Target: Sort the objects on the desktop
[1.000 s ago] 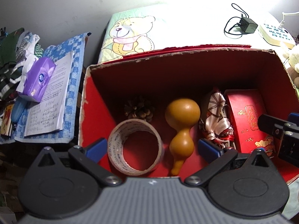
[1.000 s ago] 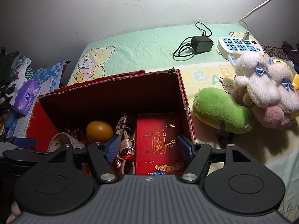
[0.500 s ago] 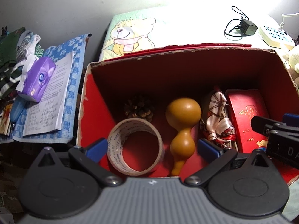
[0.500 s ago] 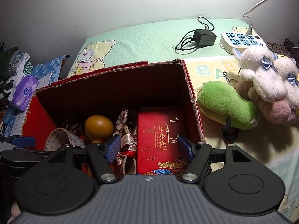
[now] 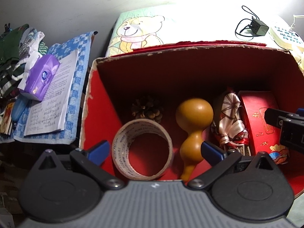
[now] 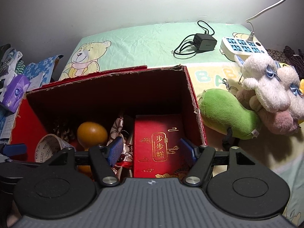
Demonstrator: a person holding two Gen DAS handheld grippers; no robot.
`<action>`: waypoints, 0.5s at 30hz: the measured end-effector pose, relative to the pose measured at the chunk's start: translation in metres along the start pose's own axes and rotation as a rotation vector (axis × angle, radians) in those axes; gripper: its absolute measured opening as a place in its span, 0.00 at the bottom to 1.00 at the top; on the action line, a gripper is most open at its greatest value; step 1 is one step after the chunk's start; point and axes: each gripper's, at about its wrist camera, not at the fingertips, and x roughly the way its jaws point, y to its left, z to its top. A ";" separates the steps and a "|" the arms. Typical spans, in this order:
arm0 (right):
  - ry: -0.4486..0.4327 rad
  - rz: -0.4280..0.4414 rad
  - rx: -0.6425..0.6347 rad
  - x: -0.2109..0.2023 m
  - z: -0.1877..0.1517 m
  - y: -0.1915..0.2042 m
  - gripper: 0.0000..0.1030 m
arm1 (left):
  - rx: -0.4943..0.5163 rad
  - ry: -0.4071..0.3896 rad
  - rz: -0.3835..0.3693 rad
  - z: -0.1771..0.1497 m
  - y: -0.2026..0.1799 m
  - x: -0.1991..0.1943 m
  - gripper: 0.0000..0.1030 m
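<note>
We read 步步糕 in gold on the red gift box [image 6: 158, 142], which lies at the right inside the red carton [image 6: 193, 102], beside a patterned scarf [image 5: 230, 121], gourd [image 5: 192, 121], tape roll [image 5: 142, 148] and pinecone [image 5: 148, 108]. Left gripper [image 5: 154, 149] and right gripper [image 6: 152, 149] hover spread wide, empty. Plush toys [image 6: 228, 114] lie outside.

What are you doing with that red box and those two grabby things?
Someone is sorting things with two hand-held grippers. The red box already holds a tape roll, a gourd, a pine cone, a patterned cloth and a red gift box. The left gripper hovers open over the tape and gourd, the right gripper open over the gift box. Neither holds anything. The green plush and fluffy toys sit outside.
</note>
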 end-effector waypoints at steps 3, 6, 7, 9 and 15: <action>-0.002 -0.002 -0.002 0.001 0.000 0.000 0.66 | 0.003 -0.002 -0.004 0.000 0.001 0.001 0.98; -0.008 -0.008 -0.018 0.002 0.000 0.002 0.66 | 0.008 -0.007 -0.014 -0.002 0.000 0.002 0.98; -0.011 -0.012 -0.025 0.002 -0.001 0.003 0.66 | 0.005 -0.003 -0.029 -0.002 0.001 0.002 0.98; -0.014 -0.019 -0.034 0.003 -0.002 0.005 0.66 | -0.001 -0.007 -0.052 -0.002 0.002 0.001 0.98; -0.019 -0.008 -0.031 0.002 -0.002 0.002 0.67 | -0.004 -0.003 -0.055 -0.001 -0.001 0.002 0.98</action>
